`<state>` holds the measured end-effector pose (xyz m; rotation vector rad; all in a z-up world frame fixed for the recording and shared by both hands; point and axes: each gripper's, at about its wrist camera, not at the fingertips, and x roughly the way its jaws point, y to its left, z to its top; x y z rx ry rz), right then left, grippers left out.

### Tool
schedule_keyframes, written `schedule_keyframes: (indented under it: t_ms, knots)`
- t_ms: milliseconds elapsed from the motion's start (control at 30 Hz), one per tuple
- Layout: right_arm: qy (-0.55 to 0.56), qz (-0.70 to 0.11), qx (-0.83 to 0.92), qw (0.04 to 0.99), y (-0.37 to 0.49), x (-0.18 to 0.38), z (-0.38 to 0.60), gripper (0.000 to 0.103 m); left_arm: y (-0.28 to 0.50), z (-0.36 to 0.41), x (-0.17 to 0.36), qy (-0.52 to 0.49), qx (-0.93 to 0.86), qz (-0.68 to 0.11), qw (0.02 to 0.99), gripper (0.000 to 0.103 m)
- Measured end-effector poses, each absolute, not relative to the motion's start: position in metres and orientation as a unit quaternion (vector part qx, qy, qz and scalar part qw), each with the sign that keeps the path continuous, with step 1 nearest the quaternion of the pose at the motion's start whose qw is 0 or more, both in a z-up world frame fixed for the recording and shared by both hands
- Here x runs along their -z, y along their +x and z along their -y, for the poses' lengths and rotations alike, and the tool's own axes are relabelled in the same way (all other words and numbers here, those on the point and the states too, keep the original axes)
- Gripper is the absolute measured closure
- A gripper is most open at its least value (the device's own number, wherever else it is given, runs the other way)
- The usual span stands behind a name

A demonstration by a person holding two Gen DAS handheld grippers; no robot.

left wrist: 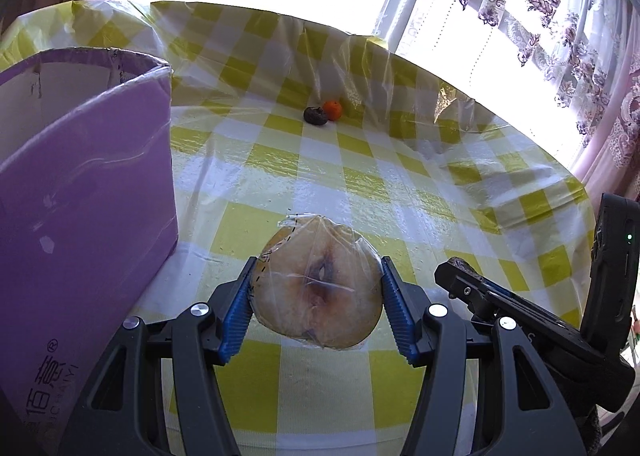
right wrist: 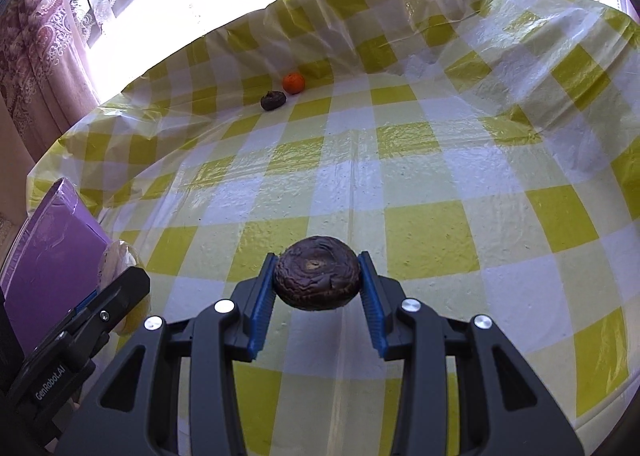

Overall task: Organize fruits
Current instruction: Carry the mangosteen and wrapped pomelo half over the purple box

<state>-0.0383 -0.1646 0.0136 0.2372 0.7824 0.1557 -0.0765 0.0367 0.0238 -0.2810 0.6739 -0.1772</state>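
My left gripper (left wrist: 317, 288) is shut on a pale yellow-brown fruit wrapped in clear plastic (left wrist: 318, 286), held above the checked tablecloth beside the purple box (left wrist: 80, 192). My right gripper (right wrist: 318, 276) is shut on a dark brown wrinkled fruit (right wrist: 316, 274), held above the table. At the far side lie a small orange fruit (left wrist: 333, 109) and another dark wrinkled fruit (left wrist: 316, 114) touching it; both also show in the right wrist view, the orange one (right wrist: 294, 82) and the dark one (right wrist: 273, 100). The right gripper's body (left wrist: 520, 316) shows at the left view's right edge.
The open purple cardboard box stands at my left and also shows in the right wrist view (right wrist: 52, 256). The round table carries a yellow-and-white checked plastic cloth (right wrist: 420, 176). Windows with flowered curtains (left wrist: 540, 16) lie beyond the table's far edge.
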Motion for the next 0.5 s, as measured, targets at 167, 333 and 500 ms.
schedule_keyframes:
  t_ms: [167, 333, 500]
  knots:
    - [0.102, -0.385, -0.095, 0.912, -0.049, -0.013, 0.146, 0.063, -0.092, -0.029, -0.027, -0.096, 0.087, -0.320, 0.939, 0.047]
    - [0.097, -0.387, -0.113, 0.910, -0.058, -0.013, 0.133, 0.063, -0.098, -0.040, -0.028, -0.113, 0.082, -0.315, 0.939, 0.047]
    - [0.100, -0.378, -0.126, 0.912, -0.068, -0.016, 0.127, 0.063, -0.121, -0.051, -0.035, -0.126, 0.080, -0.294, 0.944, 0.047]
